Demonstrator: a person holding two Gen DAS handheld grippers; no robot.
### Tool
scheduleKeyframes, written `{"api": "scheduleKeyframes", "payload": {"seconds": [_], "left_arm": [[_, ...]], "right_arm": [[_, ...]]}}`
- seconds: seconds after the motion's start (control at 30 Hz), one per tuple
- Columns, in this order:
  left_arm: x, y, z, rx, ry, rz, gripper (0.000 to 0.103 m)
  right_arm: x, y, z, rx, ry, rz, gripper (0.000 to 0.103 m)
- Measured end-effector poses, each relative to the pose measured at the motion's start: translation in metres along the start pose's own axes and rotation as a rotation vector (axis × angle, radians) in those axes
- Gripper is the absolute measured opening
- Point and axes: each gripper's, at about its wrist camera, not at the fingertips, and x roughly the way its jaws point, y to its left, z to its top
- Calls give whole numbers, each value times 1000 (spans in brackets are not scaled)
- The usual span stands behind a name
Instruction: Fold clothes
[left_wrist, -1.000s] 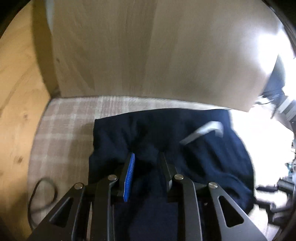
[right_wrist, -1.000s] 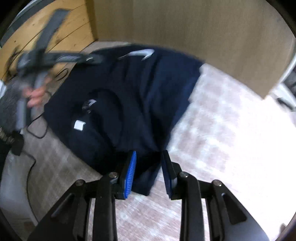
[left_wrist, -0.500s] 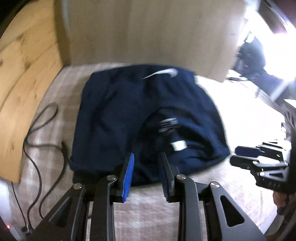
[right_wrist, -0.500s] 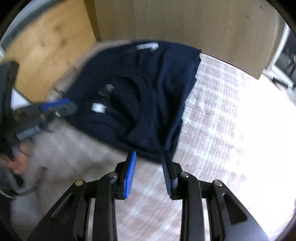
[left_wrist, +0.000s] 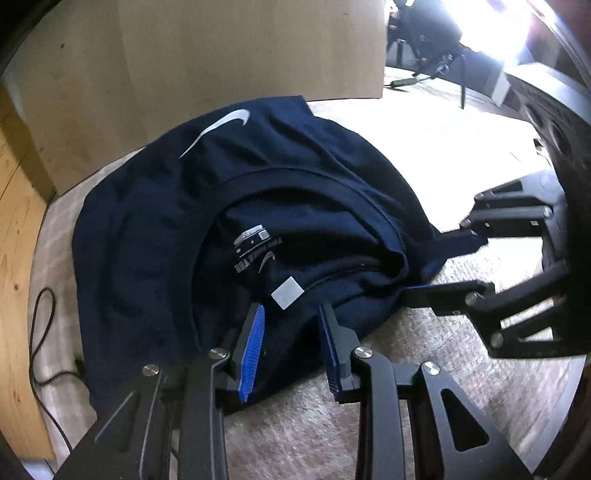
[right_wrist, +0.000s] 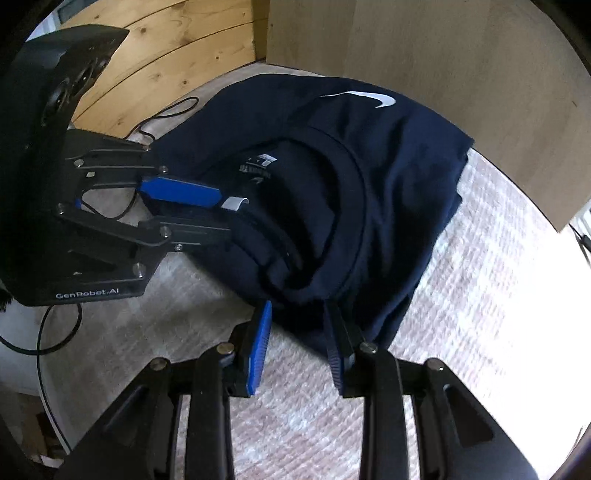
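A navy T-shirt (left_wrist: 177, 206) with a white swoosh lies crumpled on a pale checked cloth, collar and inner label up; it also shows in the right wrist view (right_wrist: 388, 177). My left gripper (left_wrist: 290, 314) is open, its fingers straddling the shirt's near edge by the white tag (left_wrist: 287, 292). My right gripper (right_wrist: 297, 308) is open at the shirt's near edge, jaws on either side of a fold. Each gripper shows in the other's view: the right one (left_wrist: 443, 258) at the shirt's right edge, the left one (right_wrist: 207, 210) over the collar area.
The checked cloth (right_wrist: 480, 295) covers the surface. A light wooden board (left_wrist: 221, 55) stands behind the shirt, with wooden planks (right_wrist: 155, 55) at the left. A black cable (left_wrist: 40, 332) lies left of the shirt. Dark furniture (left_wrist: 424, 33) stands in bright light at the far right.
Both grippers have swung around and closed in on the shirt's near edge from opposite sides. Both stay open. The shirt itself lies about as before.
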Motion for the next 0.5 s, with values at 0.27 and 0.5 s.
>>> {"api": "scheduleKeyframes", "payload": {"seconds": [0.27,0.5], "left_arm": [[-35,9,-3,-7,3,-92,3],[-34,-6,-29,15,102,-102,9]], "right_arm": [[-27,-12,5,-3,-16,54,7],[-27,-15,-15,-125,121,-22,9]]}}
